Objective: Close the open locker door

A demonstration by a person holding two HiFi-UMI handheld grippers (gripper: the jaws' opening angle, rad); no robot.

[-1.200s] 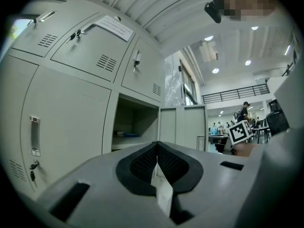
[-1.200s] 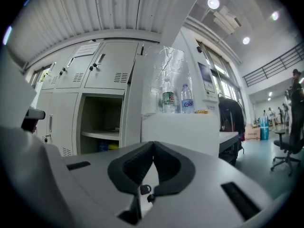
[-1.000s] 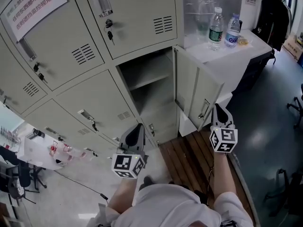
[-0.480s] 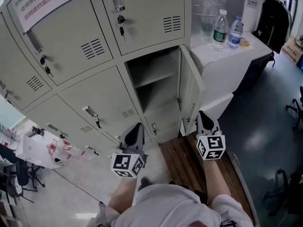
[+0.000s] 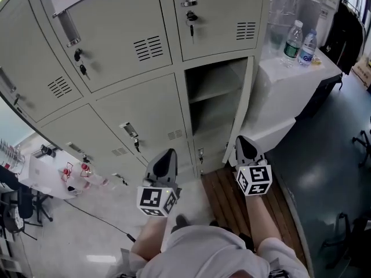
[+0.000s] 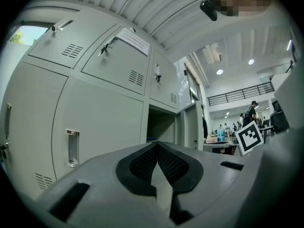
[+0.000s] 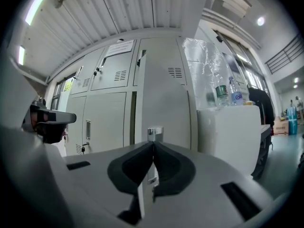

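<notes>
Much of the swing is remaining: locker door (image 5: 248, 103) is standing ajar, right gripper (image 5: 243, 143), jaws pressed together, is apparently nudging beside its handle (image 7: 155, 133); left gripper (image 5: 166, 158), likewise closed on nothing, is idling.

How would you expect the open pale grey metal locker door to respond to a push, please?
The pale grey metal locker door looks like a thin flat panel, so it probably stays stiff and swings lightly. Its smooth painted face may let the right tool slide.
</notes>
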